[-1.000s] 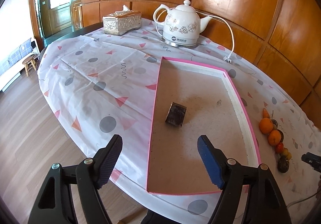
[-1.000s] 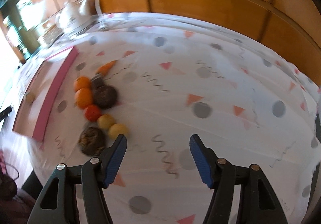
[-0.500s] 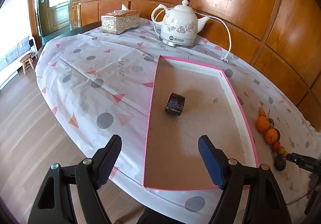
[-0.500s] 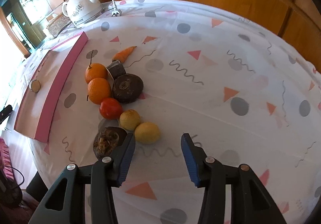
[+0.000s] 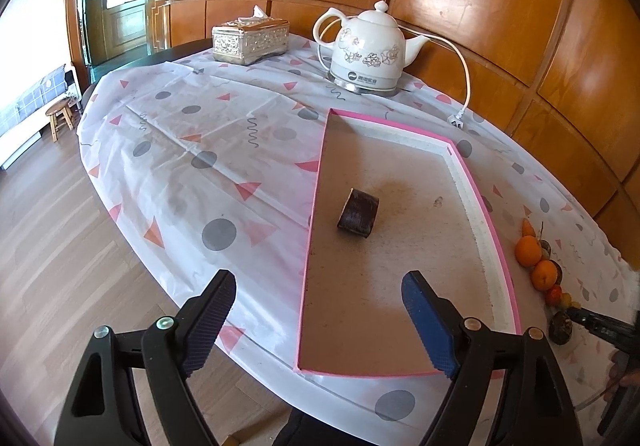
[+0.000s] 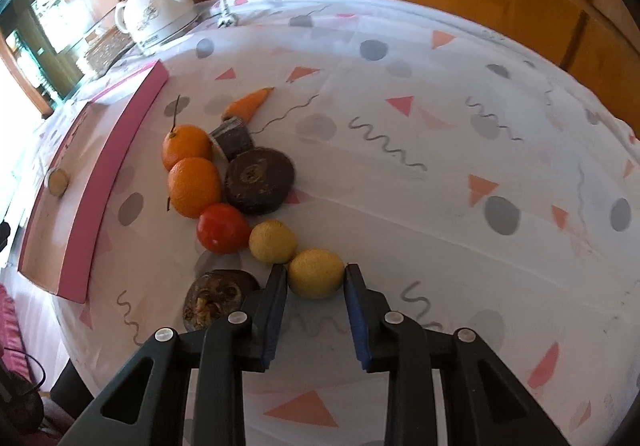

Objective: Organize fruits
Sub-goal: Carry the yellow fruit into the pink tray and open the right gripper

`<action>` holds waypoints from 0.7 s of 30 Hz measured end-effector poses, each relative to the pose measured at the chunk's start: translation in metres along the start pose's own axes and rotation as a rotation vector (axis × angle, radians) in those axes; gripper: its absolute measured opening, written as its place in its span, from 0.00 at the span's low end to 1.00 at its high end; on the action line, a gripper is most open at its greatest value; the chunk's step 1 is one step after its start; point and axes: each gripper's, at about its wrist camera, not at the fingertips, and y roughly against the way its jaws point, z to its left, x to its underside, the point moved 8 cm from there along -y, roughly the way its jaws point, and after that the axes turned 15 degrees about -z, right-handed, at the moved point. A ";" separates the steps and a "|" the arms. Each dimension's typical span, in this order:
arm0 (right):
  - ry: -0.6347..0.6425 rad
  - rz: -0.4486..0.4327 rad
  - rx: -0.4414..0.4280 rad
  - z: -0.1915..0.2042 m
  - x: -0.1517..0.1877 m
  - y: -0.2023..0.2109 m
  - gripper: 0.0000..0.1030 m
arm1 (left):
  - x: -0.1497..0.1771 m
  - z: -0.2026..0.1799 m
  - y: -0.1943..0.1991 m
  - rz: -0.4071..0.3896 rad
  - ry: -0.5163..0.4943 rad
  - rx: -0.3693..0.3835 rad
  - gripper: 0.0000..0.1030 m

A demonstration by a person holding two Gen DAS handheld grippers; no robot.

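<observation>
While its jaws have just been closing, the right gripper (image 6: 316,278) has its fingers (image 6: 276,286) against both sides of the yellow fruit (image 6: 316,273) on the bench (image 6: 440,186), at the near end of a fruit row. Beyond sits the second yellow fruit (image 6: 273,241), then a tomato (image 6: 222,228). The left gripper (image 5: 320,310), fingers wide apart and just opening, hovers over the pink tray (image 5: 496,246).

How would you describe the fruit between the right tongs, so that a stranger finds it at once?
Right of the pink tray, a curved row of fruit runs toward the camera. The yellow lemon ends it, between the right tongs. Unlike its paler round neighbour, it touches both pads.
</observation>
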 end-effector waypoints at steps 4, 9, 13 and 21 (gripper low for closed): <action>-0.008 -0.057 0.003 0.001 -0.009 0.021 0.28 | 0.001 -0.001 -0.001 0.001 -0.001 0.006 0.84; 0.033 -0.095 -0.041 0.023 -0.017 0.037 0.28 | 0.002 -0.003 -0.002 0.002 -0.006 0.017 0.84; 0.064 -0.092 -0.080 0.047 -0.017 0.035 0.28 | 0.000 -0.002 -0.001 -0.005 -0.004 0.015 0.84; 0.153 -0.085 -0.212 0.119 -0.019 0.031 0.28 | 0.000 -0.007 0.001 -0.013 -0.019 0.034 0.84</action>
